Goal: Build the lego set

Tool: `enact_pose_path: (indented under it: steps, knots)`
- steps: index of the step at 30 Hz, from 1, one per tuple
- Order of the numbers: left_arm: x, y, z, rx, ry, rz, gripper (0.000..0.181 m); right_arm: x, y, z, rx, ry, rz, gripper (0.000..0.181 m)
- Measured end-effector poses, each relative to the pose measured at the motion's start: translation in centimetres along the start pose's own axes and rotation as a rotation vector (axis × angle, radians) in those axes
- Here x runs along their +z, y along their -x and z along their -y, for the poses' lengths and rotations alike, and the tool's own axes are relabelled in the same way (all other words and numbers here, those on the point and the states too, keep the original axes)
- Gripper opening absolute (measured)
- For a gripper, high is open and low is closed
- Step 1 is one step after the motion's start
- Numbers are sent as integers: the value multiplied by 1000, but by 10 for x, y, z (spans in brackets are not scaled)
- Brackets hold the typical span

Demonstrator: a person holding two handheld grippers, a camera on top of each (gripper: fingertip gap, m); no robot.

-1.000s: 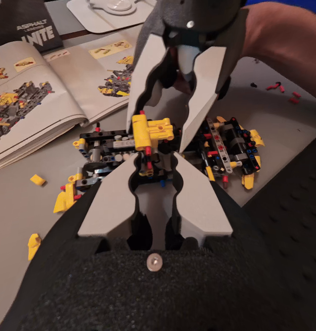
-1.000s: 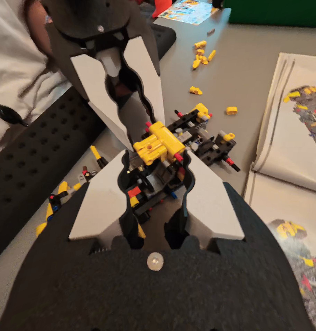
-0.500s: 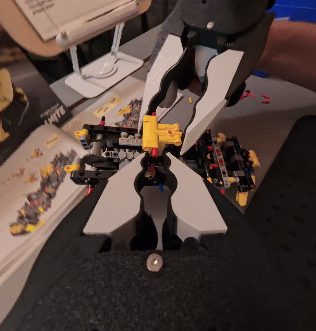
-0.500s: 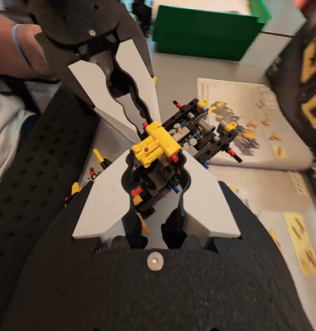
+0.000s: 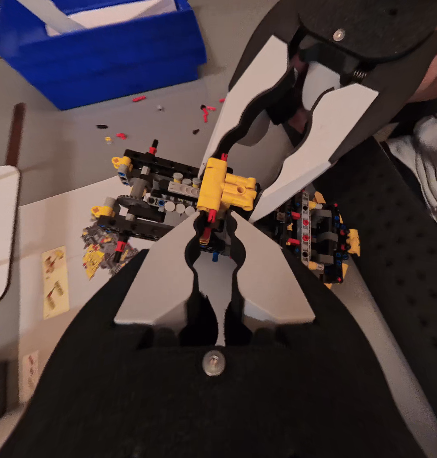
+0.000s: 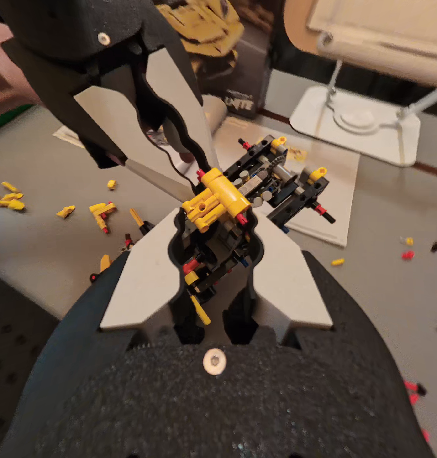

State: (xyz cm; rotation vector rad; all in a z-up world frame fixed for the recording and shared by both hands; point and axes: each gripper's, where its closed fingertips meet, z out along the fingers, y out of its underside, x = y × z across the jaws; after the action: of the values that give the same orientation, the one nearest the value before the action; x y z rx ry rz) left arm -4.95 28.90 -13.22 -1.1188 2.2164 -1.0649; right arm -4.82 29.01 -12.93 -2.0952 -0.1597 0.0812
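Note:
A black and grey lego assembly [image 5: 150, 198] with a yellow block [image 5: 224, 190] on top is held above the table between both grippers. My left gripper [image 5: 213, 218] is shut on the assembly's near end, just below the yellow block. My right gripper [image 5: 228, 195] comes in from the upper right, its fingers either side of the yellow block. In the right wrist view, my right gripper [image 6: 215, 213] is shut on the assembly [image 6: 274, 183] around the yellow block [image 6: 215, 198]. The left gripper [image 6: 195, 188] meets the block from the upper left.
A second black and yellow sub-assembly [image 5: 319, 238] lies on the table beside a black foam mat [image 5: 398, 247]. A blue bin [image 5: 100, 54], loose red pins [image 5: 205, 111] and the open instruction booklet [image 5: 51, 223] lie beyond. Loose yellow pieces [image 6: 11, 198] and a white stand base [image 6: 353, 124] show in the right wrist view. The tips of both grippers are at nearly the same place. Left tips and right tips are each some 35 cm from the white stand base [image 6: 353, 124].
Both grippers have swung round together with the assembly still held between them. The background has shifted from the booklet to the blue bin. The grips look unchanged.

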Motion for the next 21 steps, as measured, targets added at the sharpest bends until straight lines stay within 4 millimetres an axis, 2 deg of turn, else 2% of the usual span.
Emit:
enact_pose_path:
  steps: [4,8,17,21]
  knots:
    - [21,-2,-15,62,45,-145,18,7,-4,-25,172,38,-126,49]
    - [33,-5,-29,146,111,-241,17,13,-3,-42,218,46,-205,49]
    - [57,2,-47,205,185,-302,18,26,-15,-64,395,35,-202,50]
    - [60,4,-44,179,162,-302,18,26,-20,-66,334,20,-256,52]
